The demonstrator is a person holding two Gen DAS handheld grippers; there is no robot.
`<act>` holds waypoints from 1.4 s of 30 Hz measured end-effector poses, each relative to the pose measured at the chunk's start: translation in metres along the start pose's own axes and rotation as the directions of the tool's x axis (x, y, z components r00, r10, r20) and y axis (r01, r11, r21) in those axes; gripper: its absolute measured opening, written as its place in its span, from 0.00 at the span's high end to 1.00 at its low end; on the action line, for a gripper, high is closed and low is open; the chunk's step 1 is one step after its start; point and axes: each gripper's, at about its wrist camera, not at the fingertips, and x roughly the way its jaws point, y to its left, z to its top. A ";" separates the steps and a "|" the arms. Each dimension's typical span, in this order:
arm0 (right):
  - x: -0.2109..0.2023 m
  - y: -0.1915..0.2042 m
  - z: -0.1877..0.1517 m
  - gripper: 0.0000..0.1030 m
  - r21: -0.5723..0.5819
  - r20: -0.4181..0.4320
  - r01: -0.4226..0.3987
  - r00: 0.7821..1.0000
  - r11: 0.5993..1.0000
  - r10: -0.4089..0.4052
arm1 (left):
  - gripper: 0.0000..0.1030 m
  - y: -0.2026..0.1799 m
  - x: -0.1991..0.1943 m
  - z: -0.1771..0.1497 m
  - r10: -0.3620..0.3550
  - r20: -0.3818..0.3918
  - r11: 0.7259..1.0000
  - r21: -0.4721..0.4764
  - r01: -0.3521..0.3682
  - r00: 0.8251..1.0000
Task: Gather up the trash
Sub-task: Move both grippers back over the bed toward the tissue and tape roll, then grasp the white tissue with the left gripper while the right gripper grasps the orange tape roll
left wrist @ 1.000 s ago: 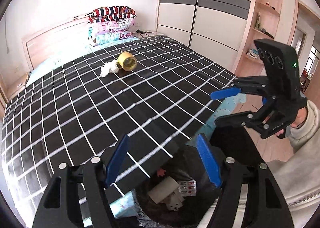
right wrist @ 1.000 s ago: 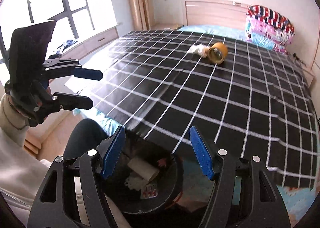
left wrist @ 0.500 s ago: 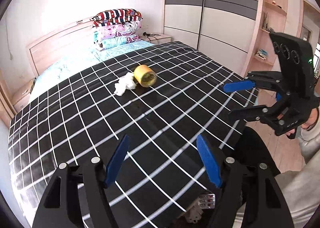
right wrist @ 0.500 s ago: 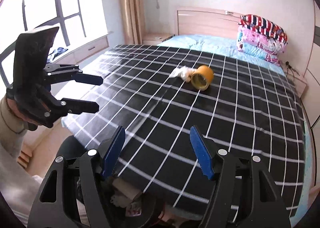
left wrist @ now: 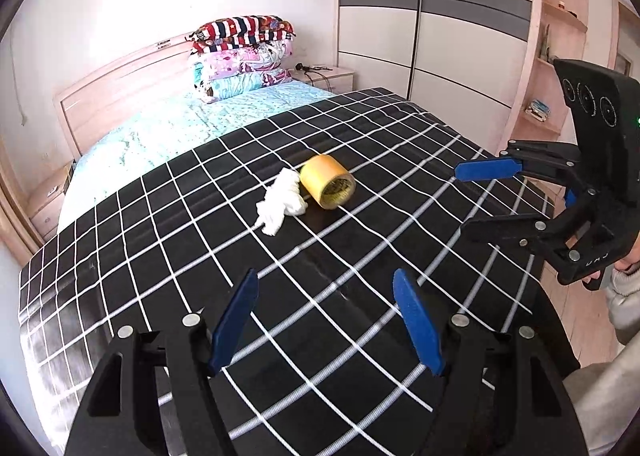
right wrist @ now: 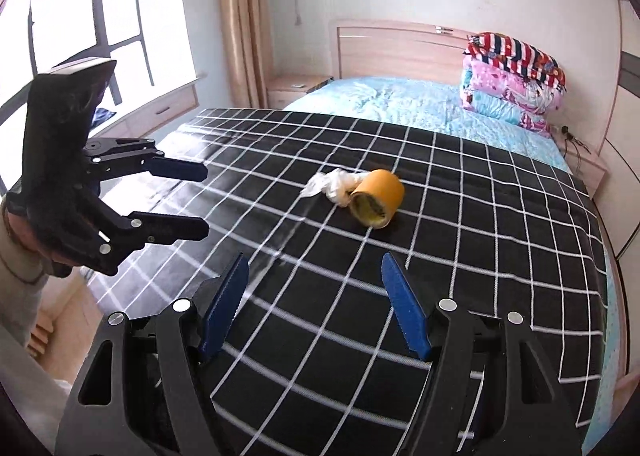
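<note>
Ahead: tape roll (left wrist: 327, 181) well beyond empty left gripper (left wrist: 326, 322).

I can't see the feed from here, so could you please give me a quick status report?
Left tool open, empty. Right tool open, empty. Tissue and tape roll touching on the bed, ahead of both tools. Nothing in the way.

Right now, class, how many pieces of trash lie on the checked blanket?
2. A crumpled white tissue lies mid-blanket, and a yellow tape roll lies on its side touching it, on the wardrobe side. Nothing else shows on the blanket, though its near edge is hidden by the tools.
</note>
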 end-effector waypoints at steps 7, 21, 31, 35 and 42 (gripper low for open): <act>0.024 -0.017 0.016 0.33 0.016 -0.006 0.029 1.000 0.999 -0.029 | 0.34 0.024 0.035 0.017 0.008 -0.036 0.999 -0.030 -0.009 0.999; 0.080 -0.050 0.043 0.33 0.103 -0.029 0.017 0.999 0.995 -0.014 | 0.35 0.055 0.102 0.042 0.014 -0.090 0.999 -0.048 -0.018 0.996; 0.111 -0.062 0.044 0.33 0.125 -0.080 0.030 0.997 0.992 -0.020 | 0.52 0.058 0.133 0.047 -0.019 -0.118 0.998 -0.067 0.011 0.993; 0.120 -0.066 0.043 0.37 0.147 -0.097 0.021 0.995 0.989 -0.006 | 0.70 0.060 0.139 0.048 -0.022 -0.125 0.996 -0.085 0.011 0.992; 0.118 -0.064 0.040 0.50 0.170 -0.094 0.004 0.995 0.985 0.012 | 0.89 0.061 0.125 0.047 -0.016 -0.117 0.996 -0.089 0.006 0.993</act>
